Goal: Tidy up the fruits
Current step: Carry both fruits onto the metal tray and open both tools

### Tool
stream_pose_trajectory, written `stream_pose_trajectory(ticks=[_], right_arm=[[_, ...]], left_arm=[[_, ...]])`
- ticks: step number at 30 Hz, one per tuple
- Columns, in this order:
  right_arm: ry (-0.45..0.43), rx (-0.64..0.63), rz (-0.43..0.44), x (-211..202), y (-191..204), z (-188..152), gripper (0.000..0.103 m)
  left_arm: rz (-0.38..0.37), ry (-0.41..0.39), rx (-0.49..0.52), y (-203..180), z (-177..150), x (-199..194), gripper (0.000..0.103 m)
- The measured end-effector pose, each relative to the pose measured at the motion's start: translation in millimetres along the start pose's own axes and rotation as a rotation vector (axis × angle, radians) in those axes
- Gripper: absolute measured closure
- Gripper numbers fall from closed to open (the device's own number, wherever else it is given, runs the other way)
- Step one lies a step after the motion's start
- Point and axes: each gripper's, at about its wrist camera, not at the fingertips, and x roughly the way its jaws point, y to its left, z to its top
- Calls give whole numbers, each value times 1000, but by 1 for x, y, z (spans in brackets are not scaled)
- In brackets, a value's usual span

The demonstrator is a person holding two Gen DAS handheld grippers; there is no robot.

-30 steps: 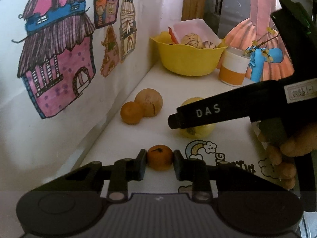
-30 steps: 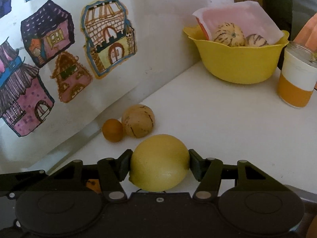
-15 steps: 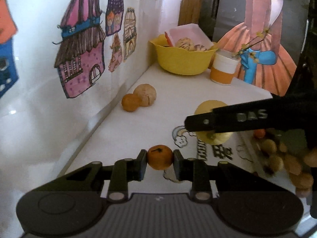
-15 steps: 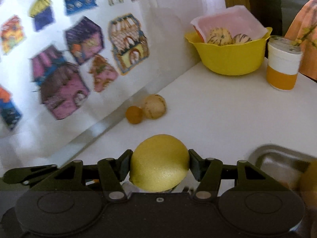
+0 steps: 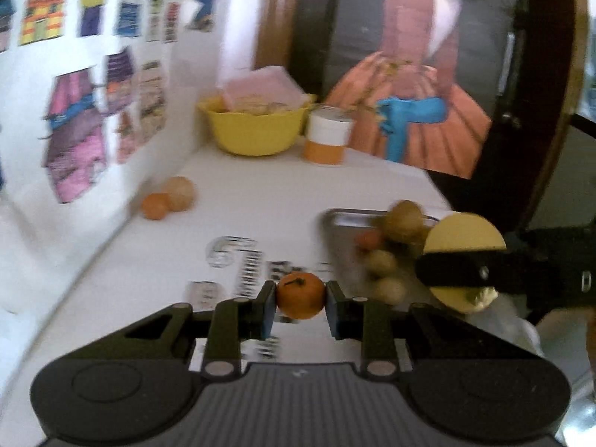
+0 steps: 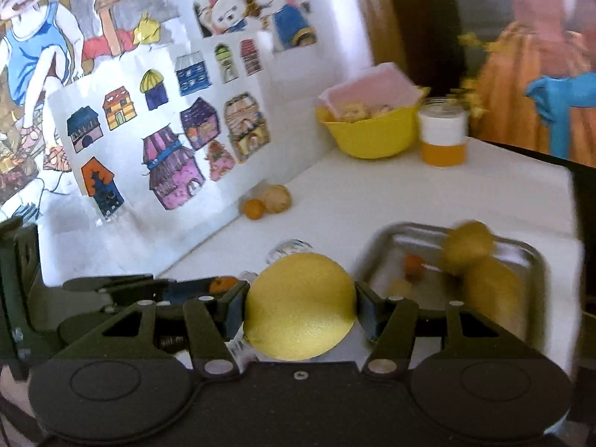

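Note:
My left gripper [image 5: 301,296] is shut on a small orange tangerine [image 5: 300,294], held above the white table. My right gripper [image 6: 300,307] is shut on a large yellow lemon [image 6: 300,305]; in the left wrist view that lemon [image 5: 463,236] hangs over the near right part of a metal tray [image 5: 335,219]. The tray [image 6: 536,260] holds several fruits, among them a brown one [image 6: 469,242] and a small orange one [image 6: 413,262]. Another tangerine [image 6: 254,208] and a tan striped fruit [image 6: 277,197] lie by the wall.
A yellow bowl [image 5: 257,130] with a pink box and striped fruits stands at the back, next to a white and orange jar [image 5: 327,136]. A wall with house drawings [image 6: 164,141] runs along the left. The table edge [image 6: 573,246] drops off on the right.
Both grippers have pulled back and swung right with their fruits still held. The metal tray with fruits has come into fuller view, and the bowl and wall fruits look farther away.

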Motion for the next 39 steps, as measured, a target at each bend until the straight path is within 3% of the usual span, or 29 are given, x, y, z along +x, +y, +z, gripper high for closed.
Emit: stream_pose_trajectory(ticks=[6,12,39], right_arm=[[-15,25,-79,-37,-25,-36,42],[-23,57,-123,-50,-44,-63,42],[-96,50,-233,-23,-59,-95,42]], left_arm=[[-82,22,27,-40,-10,6,73],[-113,58,35,-61,-18,19,73],[-37,112,87,-77,-19,57,73]])
